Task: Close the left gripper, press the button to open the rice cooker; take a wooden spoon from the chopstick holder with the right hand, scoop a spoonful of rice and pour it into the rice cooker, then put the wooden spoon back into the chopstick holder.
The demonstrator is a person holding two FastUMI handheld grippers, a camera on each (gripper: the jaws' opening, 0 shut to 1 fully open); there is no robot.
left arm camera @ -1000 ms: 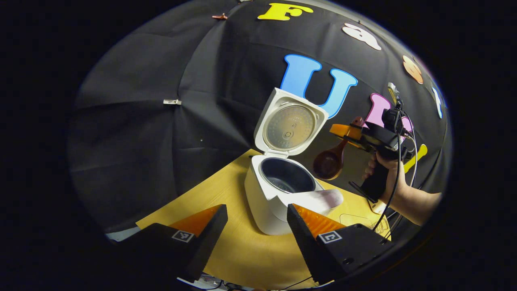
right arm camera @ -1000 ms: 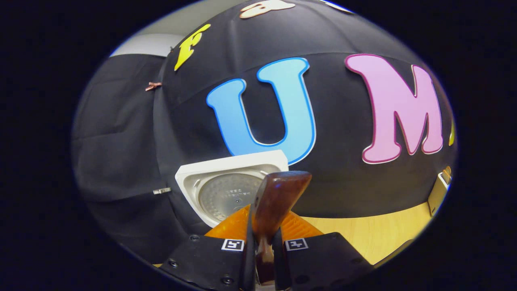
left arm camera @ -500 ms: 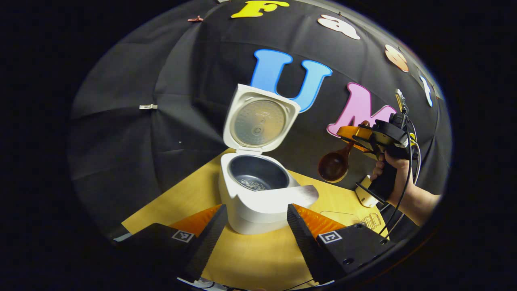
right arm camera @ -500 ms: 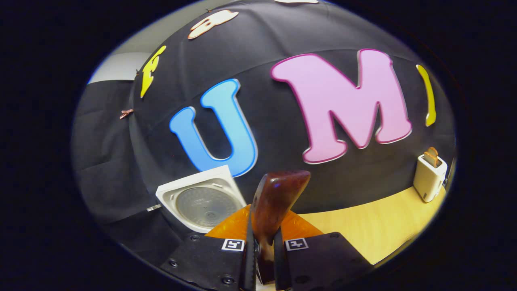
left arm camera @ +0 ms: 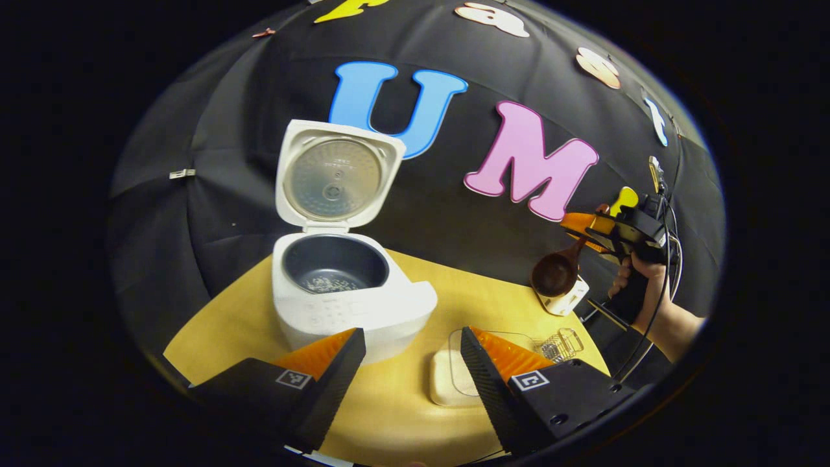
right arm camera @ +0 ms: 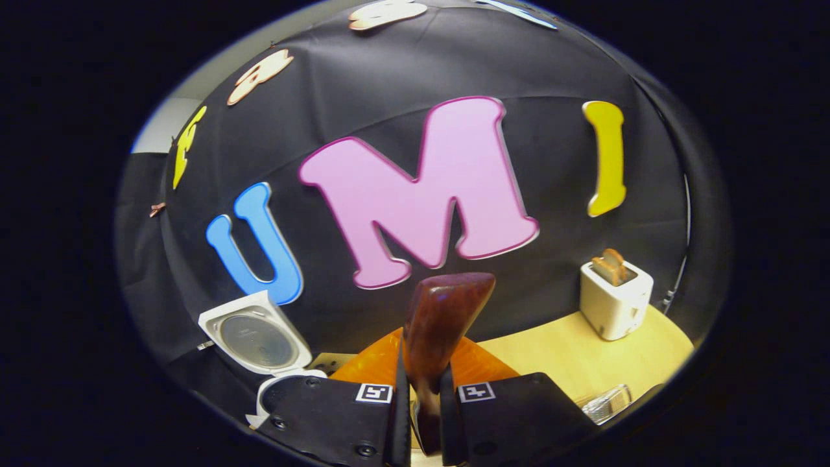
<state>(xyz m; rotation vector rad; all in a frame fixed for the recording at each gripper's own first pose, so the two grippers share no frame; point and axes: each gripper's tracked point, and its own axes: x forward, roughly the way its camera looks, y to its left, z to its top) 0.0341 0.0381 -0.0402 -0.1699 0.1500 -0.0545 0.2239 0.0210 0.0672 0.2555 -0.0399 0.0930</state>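
Wooden spoon bowl hidden, right gripper fingers clamped

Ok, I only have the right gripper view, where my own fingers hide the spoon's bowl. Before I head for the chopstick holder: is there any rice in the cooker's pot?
Observer: Yes. In the left gripper view the rice cooker stands open, and a thin scatter of grains lies on the bottom of its pot.
Operator: Where does the spoon's bowl hang?
Observer: The wooden spoon hangs bowl-down below the right gripper, above a white appliance at the table's far edge. The bowl looks empty, though it is dark inside.
Operator: Is the left gripper in my way?
Observer: The left gripper is open, on the near side of the cooker, well apart from the spoon.
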